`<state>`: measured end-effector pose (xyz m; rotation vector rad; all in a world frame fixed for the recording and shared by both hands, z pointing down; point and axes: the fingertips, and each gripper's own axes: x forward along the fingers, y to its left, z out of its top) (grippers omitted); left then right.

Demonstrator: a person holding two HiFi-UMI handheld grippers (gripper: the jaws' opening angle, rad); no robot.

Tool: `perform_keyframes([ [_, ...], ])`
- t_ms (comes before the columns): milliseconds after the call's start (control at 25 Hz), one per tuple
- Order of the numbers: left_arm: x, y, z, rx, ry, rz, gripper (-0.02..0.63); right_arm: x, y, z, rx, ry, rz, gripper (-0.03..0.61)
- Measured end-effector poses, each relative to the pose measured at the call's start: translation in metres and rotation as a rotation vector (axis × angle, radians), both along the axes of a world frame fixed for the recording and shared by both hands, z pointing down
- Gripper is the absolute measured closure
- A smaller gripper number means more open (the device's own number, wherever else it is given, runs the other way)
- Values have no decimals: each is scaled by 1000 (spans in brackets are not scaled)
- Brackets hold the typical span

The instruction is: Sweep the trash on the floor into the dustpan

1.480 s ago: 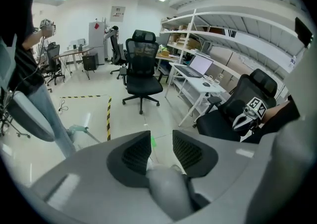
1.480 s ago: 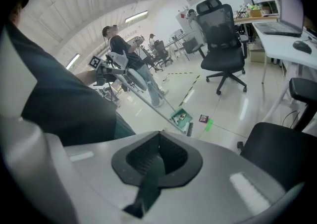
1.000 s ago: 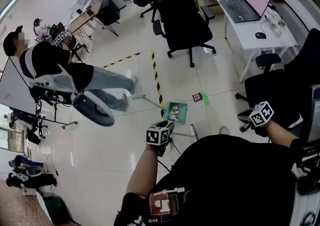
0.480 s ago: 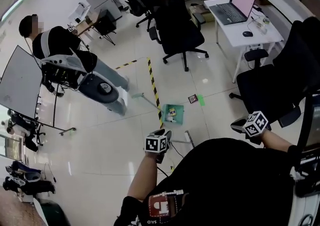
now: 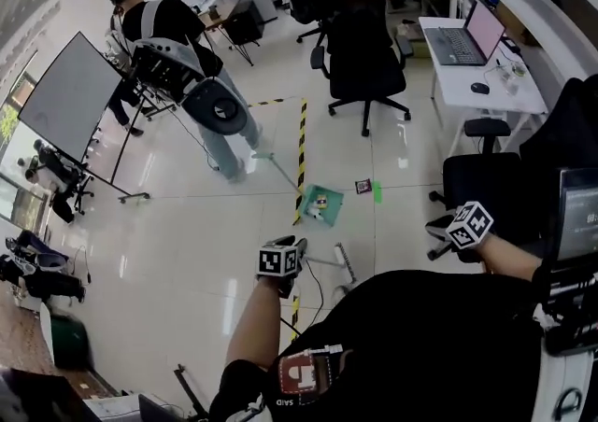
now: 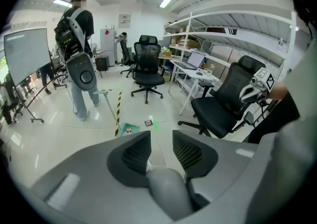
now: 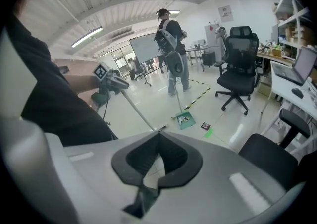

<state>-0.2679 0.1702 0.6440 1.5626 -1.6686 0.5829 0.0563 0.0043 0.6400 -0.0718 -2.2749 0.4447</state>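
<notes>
1. Two pieces of trash lay loose on the floor: a dark packet (image 5: 363, 186) and a green scrap (image 5: 377, 191). They sat just right of the teal dustpan (image 5: 322, 204), which already held some litter and stood beside the yellow-black floor tape (image 5: 301, 145).
2. The left gripper (image 6: 161, 143) had its jaws drawn narrow around the grey broom handle (image 6: 166, 193). The broom head (image 5: 345, 264) rested on the floor near the person, well short of the trash.
3. The right gripper (image 7: 157, 138) was out to the right by an office chair (image 5: 486, 177), jaws closed tip to tip with nothing between them.
4. The step in hand appeared to be carrying the broom out to the trash. The dustpan's mouth seemed to face near-right, away from its long pole (image 5: 271, 168). The bristles would therefore best land on the right side of the packet and scrap, then draw left into that mouth.
5. Short, low strokes would probably suit the light scrap, which could skip past the pan. A one-gripper hold on a long pole looked loose, so a second hold from the free right gripper would steady it.
6. Another person (image 5: 177, 37) stood at the far left by the pole's top. Whether they steadied the pan could not be told, so a hard push might slide it.
</notes>
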Motion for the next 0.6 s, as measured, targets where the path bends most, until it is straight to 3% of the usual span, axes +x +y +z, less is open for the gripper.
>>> perform_keyframes([
  [240, 14, 2, 24, -31, 61, 60, 468, -4, 3, -12, -10, -54, 101, 586],
  [600, 3, 43, 38, -63, 130, 220, 468, -46, 68, -19, -6, -49, 226, 586],
])
